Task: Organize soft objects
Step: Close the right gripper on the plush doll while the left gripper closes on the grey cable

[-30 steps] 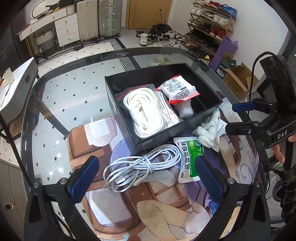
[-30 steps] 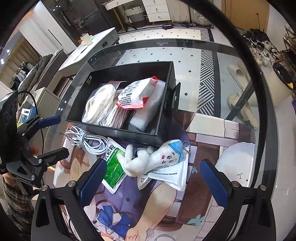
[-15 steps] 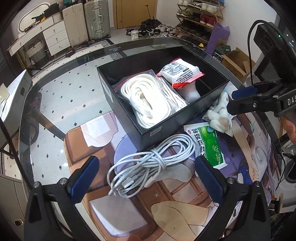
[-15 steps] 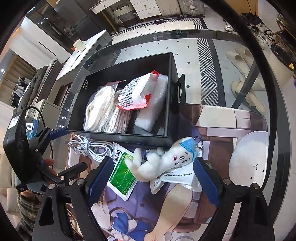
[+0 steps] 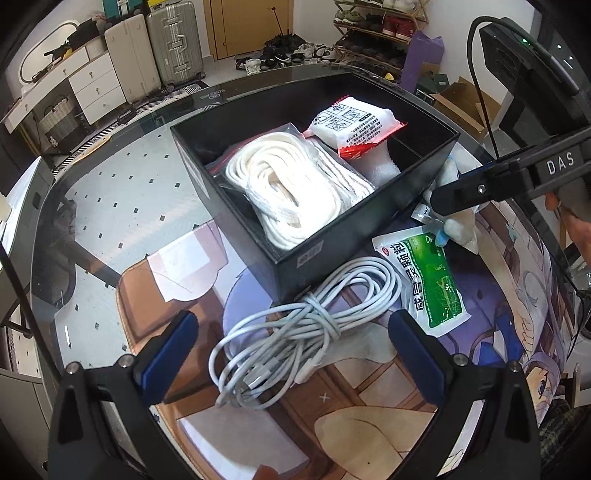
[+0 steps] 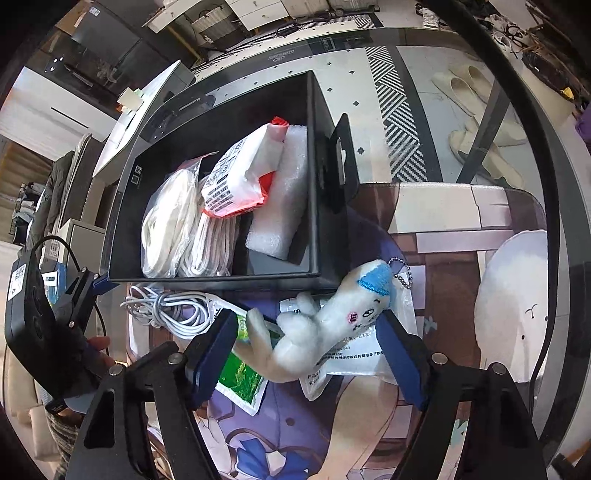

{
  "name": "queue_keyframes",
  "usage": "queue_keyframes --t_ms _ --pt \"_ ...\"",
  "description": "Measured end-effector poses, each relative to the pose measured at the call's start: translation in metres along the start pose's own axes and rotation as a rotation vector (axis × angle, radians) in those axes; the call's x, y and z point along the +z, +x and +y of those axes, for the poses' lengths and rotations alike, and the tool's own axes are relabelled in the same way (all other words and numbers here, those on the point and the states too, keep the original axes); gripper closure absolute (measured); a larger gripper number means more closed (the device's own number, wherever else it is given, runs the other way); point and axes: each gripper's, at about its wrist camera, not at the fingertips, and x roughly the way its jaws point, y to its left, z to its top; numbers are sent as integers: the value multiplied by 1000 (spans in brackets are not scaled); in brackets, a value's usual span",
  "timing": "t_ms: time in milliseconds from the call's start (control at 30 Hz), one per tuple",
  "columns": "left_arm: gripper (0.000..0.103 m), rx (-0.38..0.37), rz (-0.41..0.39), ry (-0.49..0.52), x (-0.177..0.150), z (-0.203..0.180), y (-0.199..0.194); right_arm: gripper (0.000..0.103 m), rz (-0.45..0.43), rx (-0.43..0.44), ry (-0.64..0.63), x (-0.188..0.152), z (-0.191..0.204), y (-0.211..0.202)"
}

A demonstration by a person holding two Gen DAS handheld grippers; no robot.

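R wrist view shows plush toy btwn closing right gripper jaws, untouched; L view: left gripper jaws spread over cable bundle. Glass tabletop, shoe rack behind.

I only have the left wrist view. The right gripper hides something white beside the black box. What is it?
Observer: A white plush toy with a blue cap. It lies between the jaws of the right gripper, which have just been closing.
Operator: Is it pinched yet?
Observer: Not visibly. The pads bracket it without clearly pressing on it.
Operator: What is under the toy?
Observer: A white printed pouch, and one of the toy's legs overlaps the green sachet.
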Motion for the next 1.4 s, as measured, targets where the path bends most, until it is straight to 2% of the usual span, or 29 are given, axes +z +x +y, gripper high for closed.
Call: queue_keyframes --t_ms 267,433,633,833,900,967,1000,1267,1400 --pt "0 -1 16 34 2 -1 8 33 8 -14 23 11 -3 6" --pt "1 -1 32 61 3 -4 14 42 14 -26 16 10 -7 9" --pt "9 1 49 78 5 -5 19 54 16 -28 0 5 -15 8" --pt "13 8 62 89 8 -8 18 57 18 -15 -30 0 -17 0" --pt "23 -6 63 81 8 -12 16 57 13 -12 -36 -2 -19 -4" --pt "27 -11 65 74 8 -14 15 75 16 -5 -46 -4 -17 -7" --pt "29 -11 65 75 7 -16 15 79 17 -2 -49 -4 -17 -8" --pt "40 -13 55 75 2 -27 9 79 30 7 -59 -7 -13 -1" --pt "52 -14 55 76 0 -30 6 79 25 10 -66 -5 -13 1"
